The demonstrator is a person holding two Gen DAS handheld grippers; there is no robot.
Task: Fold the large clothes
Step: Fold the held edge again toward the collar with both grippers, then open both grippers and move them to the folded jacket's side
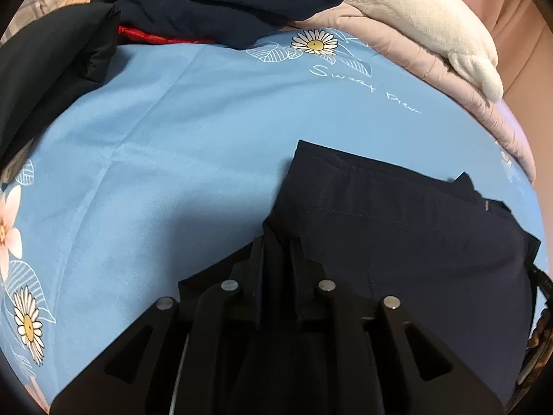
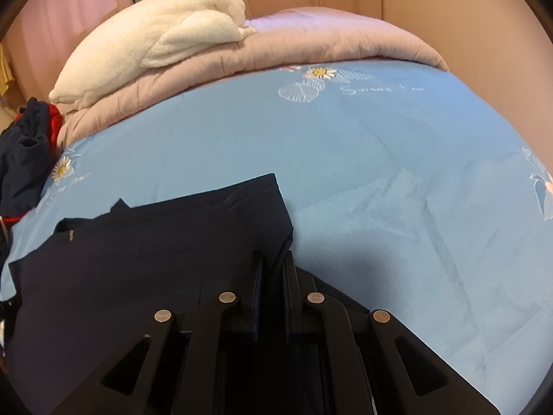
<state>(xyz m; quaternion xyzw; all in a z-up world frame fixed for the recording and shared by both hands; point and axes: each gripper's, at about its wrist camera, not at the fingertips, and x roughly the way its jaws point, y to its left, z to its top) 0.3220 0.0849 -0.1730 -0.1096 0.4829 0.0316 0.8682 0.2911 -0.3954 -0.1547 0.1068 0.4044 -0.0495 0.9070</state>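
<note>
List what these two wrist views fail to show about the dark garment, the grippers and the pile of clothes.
- Navy garment: its near part is hidden under each hand-held gripper body, in both views.
- Left hand-held gripper: dark cloth lies between the fingers; whether the pads press it cannot be made out.
- Right hand-held gripper: black on navy, so the grip is hard to read.
- Dark clothes pile: cut off by the left view's top edge.
</note>
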